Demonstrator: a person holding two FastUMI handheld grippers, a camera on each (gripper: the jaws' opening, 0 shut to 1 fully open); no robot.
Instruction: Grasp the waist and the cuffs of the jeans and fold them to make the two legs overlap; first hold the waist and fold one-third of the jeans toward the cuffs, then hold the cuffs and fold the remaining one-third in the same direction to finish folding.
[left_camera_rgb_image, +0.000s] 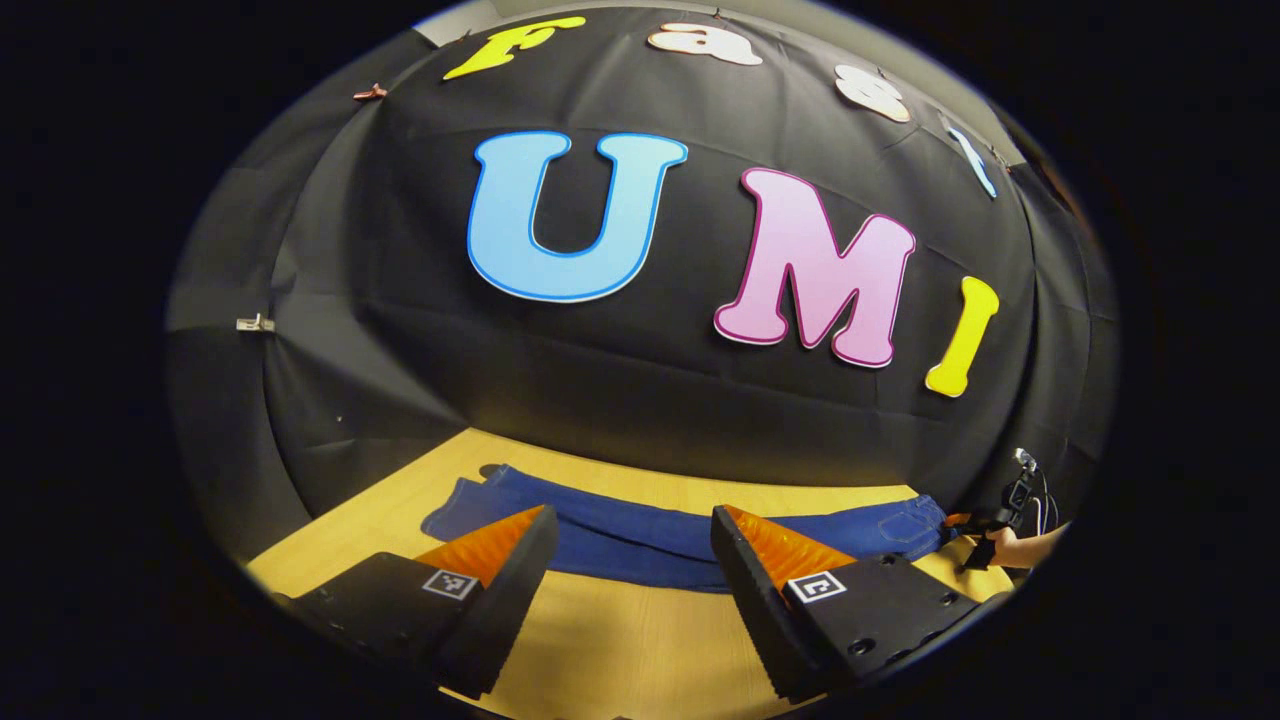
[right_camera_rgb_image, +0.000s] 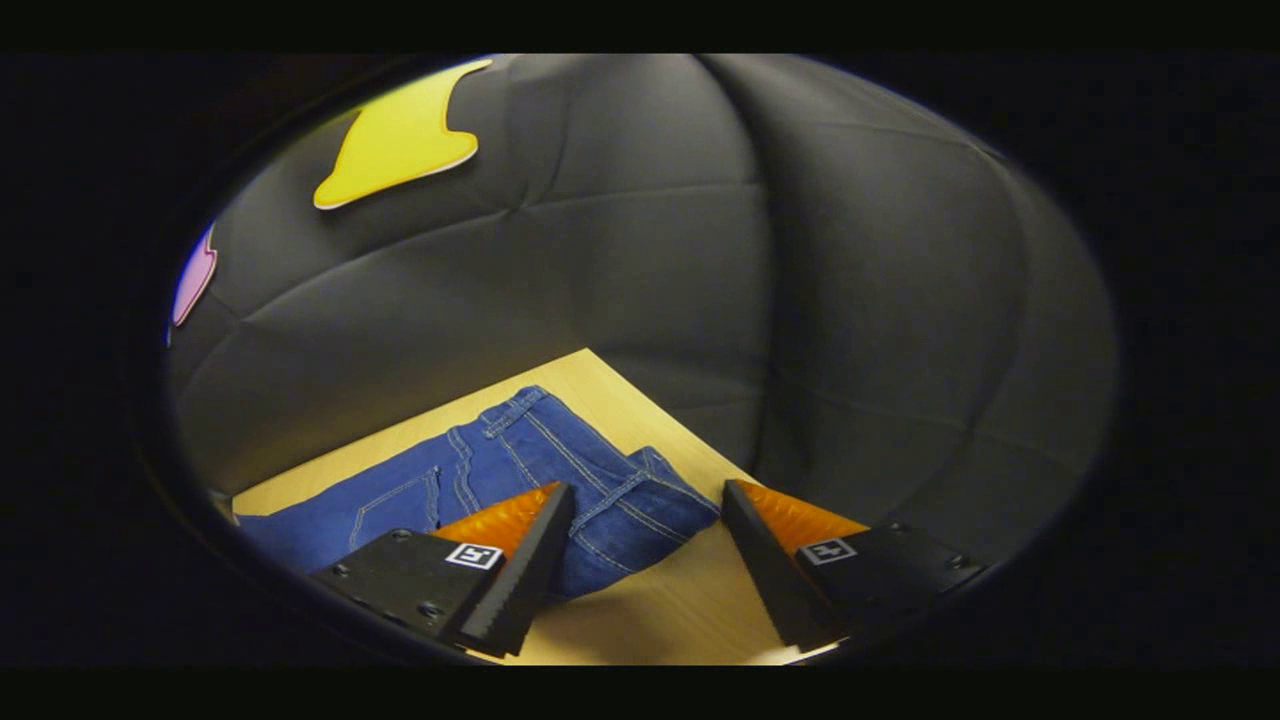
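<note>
Lying flat on the wooden surface (left_camera_rgb_image: 620, 650), the jeans (left_camera_rgb_image: 640, 535) stretch side to side across the left gripper view, close to the booth's black cloth wall (left_camera_rgb_image: 420, 330). Cuffs (left_camera_rgb_image: 465, 495) sit at the left end of that view, waist (left_camera_rgb_image: 905, 525) at the right end. Fabric is dark blue w/ lighter stitching; legs look laid out lengthwise, some overlap along the middle, can't tell how exact.

Left tongs (left_camera_rgb_image: 630, 550) hover above the surface on the near side of the jeans, roughly mid-leg, fingers spread wide apart, nothing between them, not touching the denim. Bare wood shows between the fingers and the garment's near edge.

In the right gripper view, the waist end (right_camera_rgb_image: 560, 470) lies near the surface's far corner, w/ pocket stitching and waistband seams visible; the corner of the waistband is a bit rumpled. Right tongs (right_camera_rgb_image: 650, 525) are released too, fingers wide apart, one finger over the denim edge, the other over bare wood (right_camera_rgb_image: 660, 610). Can't tell if the finger over the denim touches it.

Far right of the left gripper view: a person's hand (left_camera_rgb_image: 1010, 545) holds the other gripper right beside the waist end of the jeans.
</note>
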